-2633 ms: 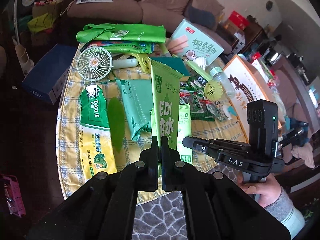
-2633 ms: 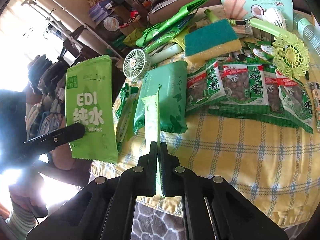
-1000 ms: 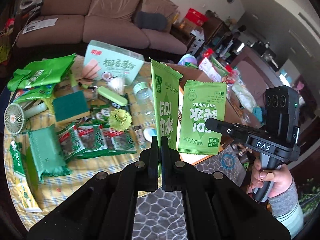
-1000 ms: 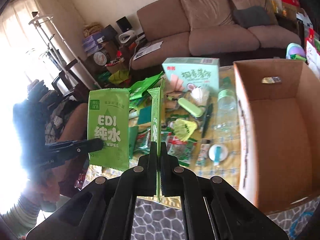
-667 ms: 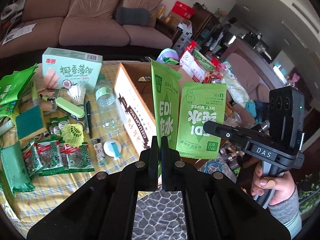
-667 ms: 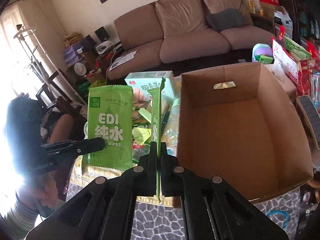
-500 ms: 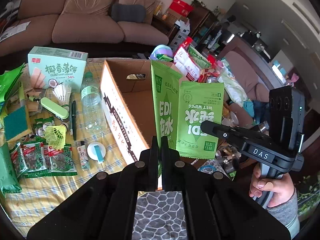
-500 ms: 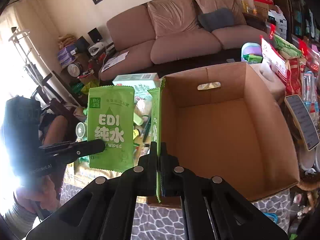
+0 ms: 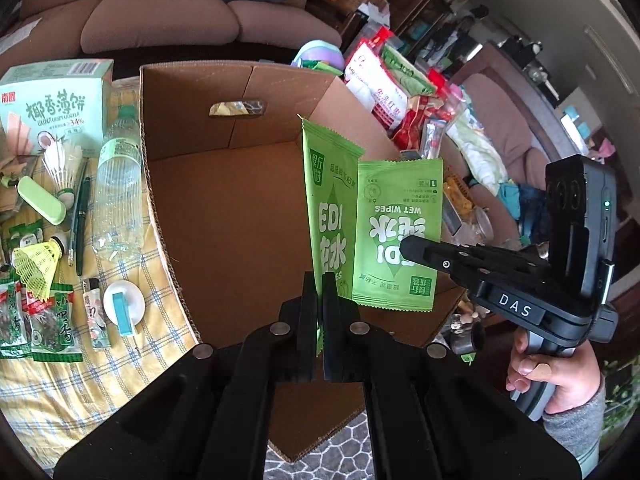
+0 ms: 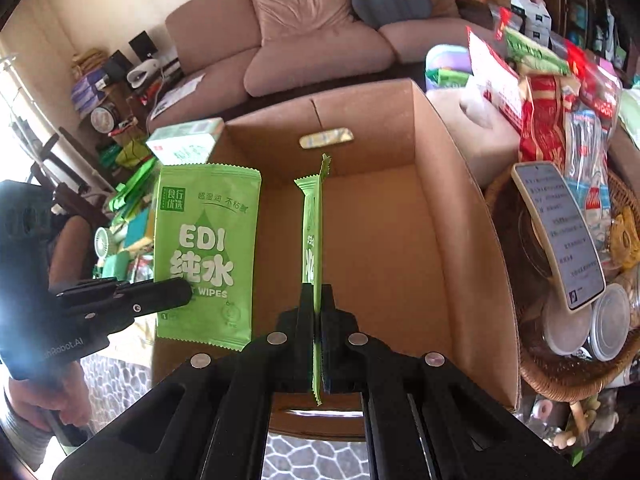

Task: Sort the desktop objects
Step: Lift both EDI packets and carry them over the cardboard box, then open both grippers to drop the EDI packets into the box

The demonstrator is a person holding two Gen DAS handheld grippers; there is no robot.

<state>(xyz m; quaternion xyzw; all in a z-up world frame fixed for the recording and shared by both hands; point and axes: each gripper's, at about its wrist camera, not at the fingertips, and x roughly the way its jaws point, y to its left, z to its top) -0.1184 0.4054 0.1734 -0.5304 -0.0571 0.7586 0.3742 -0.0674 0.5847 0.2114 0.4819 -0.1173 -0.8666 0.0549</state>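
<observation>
Hanging upright over open brown box (image 9: 224,216): two green wipes packs, left pack (image 9: 330,200), right pack (image 9: 398,236), side by side.

Brown sofa (image 10: 312,32), patterned floor (image 10: 316,456)

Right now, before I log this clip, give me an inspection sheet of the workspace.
Surface: checked yellow cloth.
Job's things: two green wipes packets, left packet and right packet, both held over the open cardboard box, which looks bare inside.
Clutter: bottle, shuttlecocks, biscuit box, snack packs.
Grippers: left gripper and right gripper each shut on a packet.
Cables: nothing seen.
Surroundings: sofa, basket.
</observation>
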